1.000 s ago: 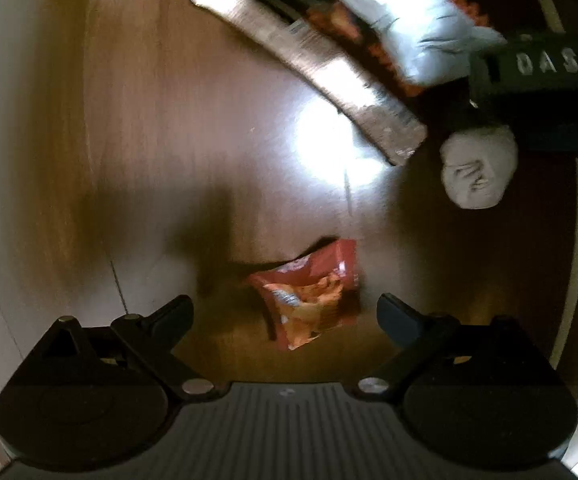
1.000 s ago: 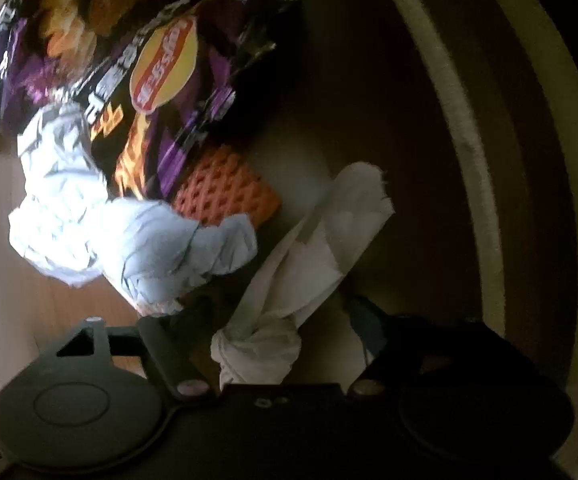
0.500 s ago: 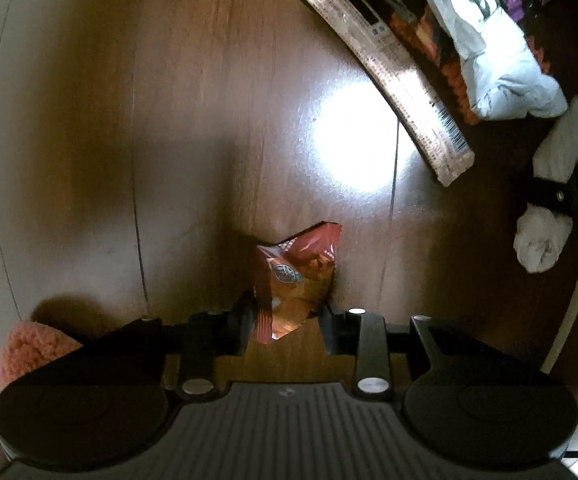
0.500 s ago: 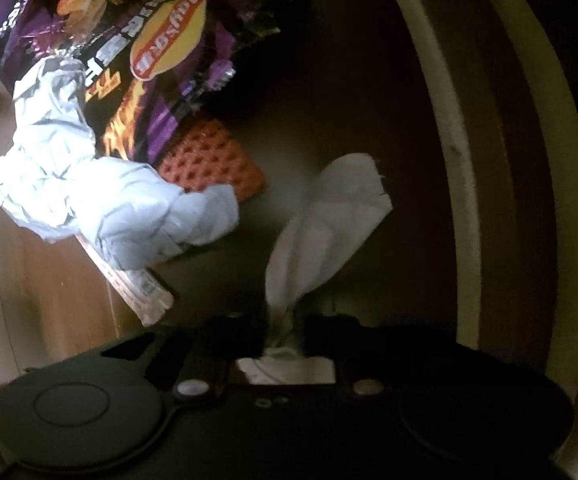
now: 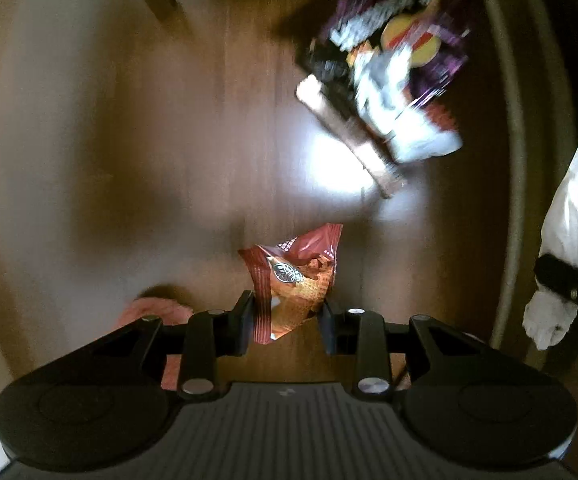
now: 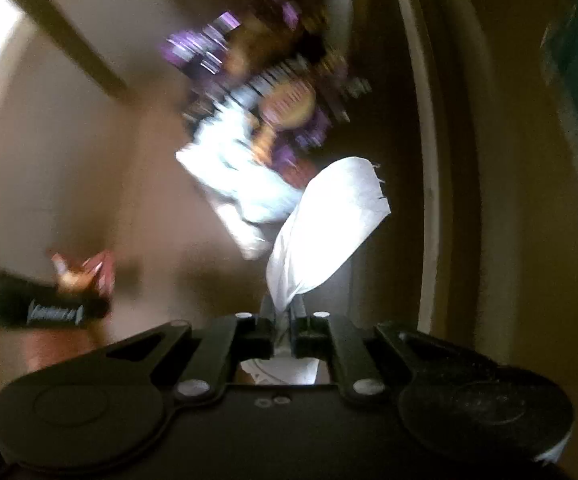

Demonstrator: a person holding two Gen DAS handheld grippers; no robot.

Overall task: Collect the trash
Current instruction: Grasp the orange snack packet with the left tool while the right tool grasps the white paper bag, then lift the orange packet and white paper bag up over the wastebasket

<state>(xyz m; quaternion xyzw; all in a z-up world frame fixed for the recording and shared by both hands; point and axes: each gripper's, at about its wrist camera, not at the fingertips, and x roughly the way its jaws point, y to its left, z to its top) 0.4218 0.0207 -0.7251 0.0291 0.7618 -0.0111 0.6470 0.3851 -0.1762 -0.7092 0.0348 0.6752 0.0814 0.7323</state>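
My left camera looked steeply down along my fingers (image 5: 249,316) at the wooden floor (image 5: 129,160) from close above. My right camera faced likewise, slightly farther right. Both views shared the purple chip bag (image 5: 421,40) (image 6: 289,100) and the white tissue (image 5: 565,216) (image 6: 325,224).

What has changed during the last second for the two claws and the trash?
The left claw shut on the red wrapper, and the right claw shut on the white tissue. Both then lifted their pieces up, away from the floor. The pile with the purple bag stayed where it lay.
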